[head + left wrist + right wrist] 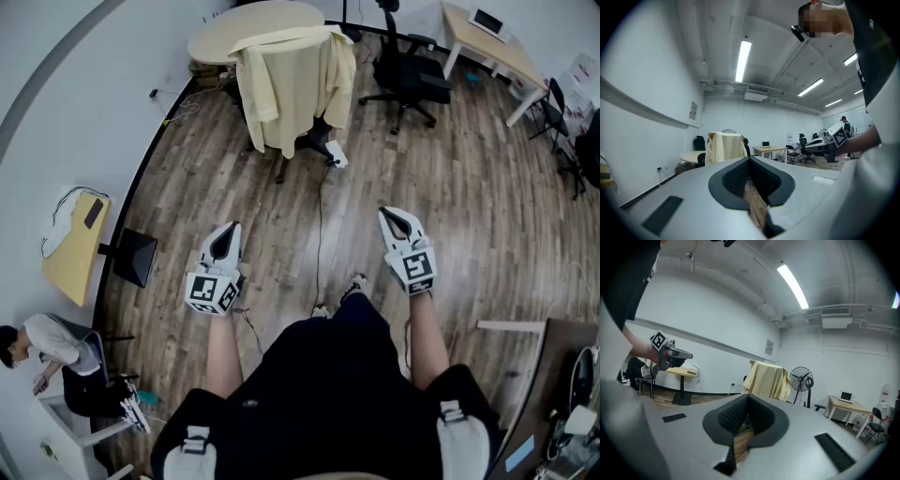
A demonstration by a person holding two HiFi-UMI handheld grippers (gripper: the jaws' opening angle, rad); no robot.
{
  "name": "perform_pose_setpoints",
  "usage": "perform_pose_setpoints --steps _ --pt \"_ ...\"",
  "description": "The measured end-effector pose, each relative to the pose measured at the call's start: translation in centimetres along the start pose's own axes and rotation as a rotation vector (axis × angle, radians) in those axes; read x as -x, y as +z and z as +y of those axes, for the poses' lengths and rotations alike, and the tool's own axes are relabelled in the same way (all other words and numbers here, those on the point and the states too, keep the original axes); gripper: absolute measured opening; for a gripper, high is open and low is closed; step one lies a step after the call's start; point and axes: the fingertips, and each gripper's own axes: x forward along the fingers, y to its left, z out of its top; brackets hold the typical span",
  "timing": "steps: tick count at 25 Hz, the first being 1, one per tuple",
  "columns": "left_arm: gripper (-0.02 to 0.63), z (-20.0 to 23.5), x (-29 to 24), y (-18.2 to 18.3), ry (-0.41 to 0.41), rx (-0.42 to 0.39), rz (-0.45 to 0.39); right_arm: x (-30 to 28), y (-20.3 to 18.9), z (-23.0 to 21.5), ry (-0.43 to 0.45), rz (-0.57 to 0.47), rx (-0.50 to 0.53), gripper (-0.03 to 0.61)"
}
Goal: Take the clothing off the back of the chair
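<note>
A pale yellow garment (pixel 293 82) hangs over the back of a black office chair (pixel 316 142) at the top middle of the head view, well ahead of me. It also shows far off as the yellow garment (pixel 724 147) in the left gripper view and the yellow garment (pixel 766 379) in the right gripper view. My left gripper (pixel 227 234) and right gripper (pixel 395 219) are held side by side above the wooden floor, far short of the chair. Both sets of jaws are shut with nothing between them.
A round table (pixel 246 26) stands behind the chair. Another black office chair (pixel 408 73) and a desk with a laptop (pixel 490 39) are at the top right. A small yellow table (pixel 75 247) and a seated person (pixel 47 342) are at the left wall. A cable (pixel 319 234) runs along the floor.
</note>
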Motion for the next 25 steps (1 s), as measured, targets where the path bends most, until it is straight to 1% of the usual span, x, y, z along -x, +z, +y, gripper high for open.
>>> perform_pose_setpoints --steps 3,13,20,25 --pt "0.002 0.0 0.6 0.0 -0.001 0.006 0.0 0.6 -0.3 0.4 -0.011 0.014 -0.007 -0.006" --pt "0.002 0.3 1.5 0.3 0.006 0.006 0.001 0.9 0.1 0.7 -0.025 -0.001 -0.01 -0.006" --pt "0.002 0.4 1.3 0.7 0.005 0.006 -0.002 1.1 0.1 -0.2 -0.057 0.004 -0.025 -0.006" --pt "0.002 0.6 0.9 0.7 0.006 0.003 0.0 0.8 -0.2 -0.3 -0.052 -0.003 -0.03 -0.006"
